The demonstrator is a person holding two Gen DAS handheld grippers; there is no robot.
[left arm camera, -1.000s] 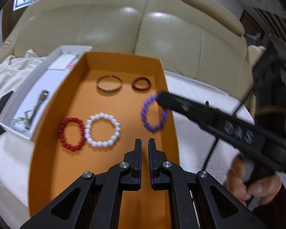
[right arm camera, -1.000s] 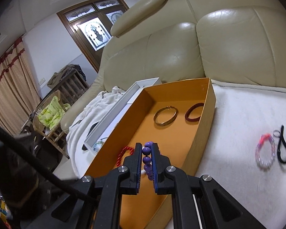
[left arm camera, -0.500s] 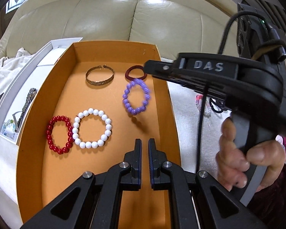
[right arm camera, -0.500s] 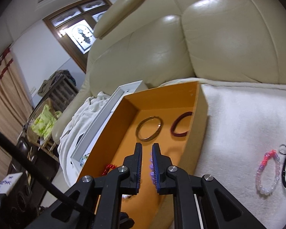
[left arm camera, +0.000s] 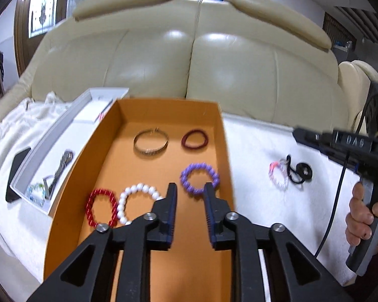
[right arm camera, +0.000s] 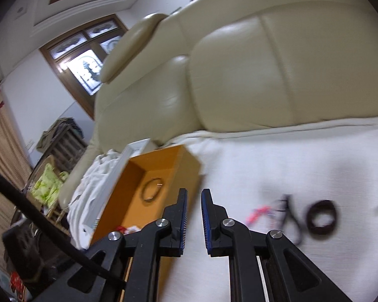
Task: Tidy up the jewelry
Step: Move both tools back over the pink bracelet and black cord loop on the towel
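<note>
An orange box (left arm camera: pixel 221 151) holds a gold bangle (left arm camera: pixel 151 142), a dark red band (left arm camera: pixel 194 139), a purple bead bracelet (left arm camera: pixel 199 178), a white pearl bracelet (left arm camera: pixel 138 200) and a red bead bracelet (left arm camera: pixel 100 210). My left gripper (left arm camera: pixel 190 188) hovers over the box's near end. Its jaws are opening with nothing between the pads, and the purple bracelet lies on the box floor just past the tips. My right gripper (right arm camera: pixel 194 192) is over the white cloth right of the box (right arm camera: pixel 186 176), nearly closed and empty. A pink bracelet (right arm camera: pixel 259 214) and a black hair tie (right arm camera: pixel 321 217) lie blurred ahead of it.
A white tray (left arm camera: pixel 63 123) with a watch and small items stands left of the box, and a black phone (left arm camera: pixel 17 176) lies beside it. A cream leather sofa (left arm camera: pixel 189 63) backs the cloth. A hand (left arm camera: pixel 360 216) holds the right gripper (left arm camera: pixel 298 134) at far right.
The right gripper let go of the purple bracelet, which now lies in the box, and swung right, out over the cloth. The left jaws have parted.
</note>
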